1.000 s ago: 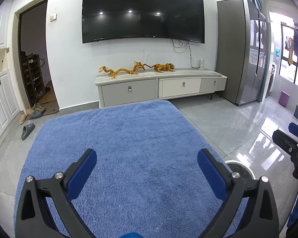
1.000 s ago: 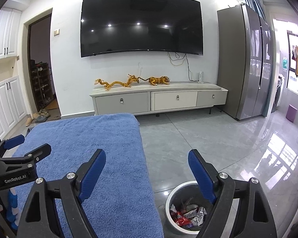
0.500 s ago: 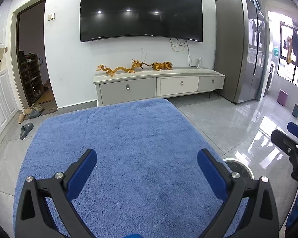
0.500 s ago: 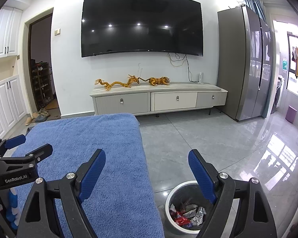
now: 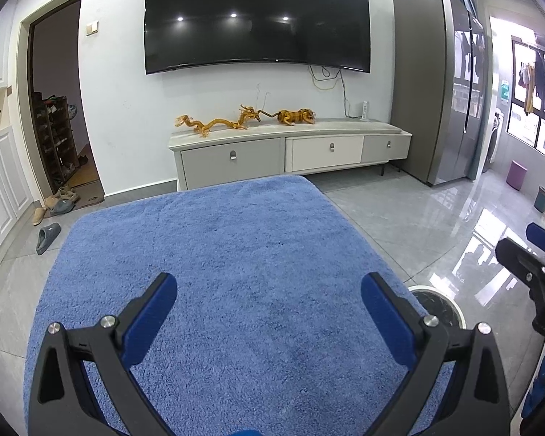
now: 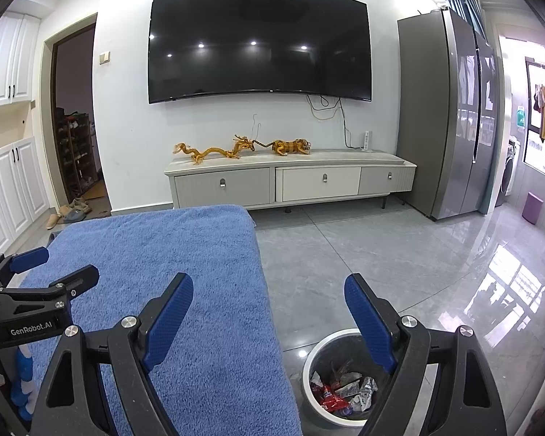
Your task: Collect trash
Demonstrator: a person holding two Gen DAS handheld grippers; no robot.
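Trash [image 6: 339, 388] fills the bin [image 6: 310, 359] beside the blue worktop [image 5: 214, 272], so both claws [image 5: 269, 307] [image 6: 269, 307] hover open, empty.

A towel-covered surface [image 6: 156, 290] filled the lower left of the right wrist view — a bin [image 6: 318, 356] holding wrappers [image 6: 341, 390] stood at lower right. Behind, a cabinet [image 6: 290, 181] sat under a wall-mounted television [image 6: 259, 41].

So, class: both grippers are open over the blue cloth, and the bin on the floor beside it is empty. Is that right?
Not quite. The bin is not empty: the right wrist view shows crumpled wrappers inside it. The rest holds: the left gripper and right gripper are both open, with nothing between their fingers, and the blue cloth lies beside the bin.
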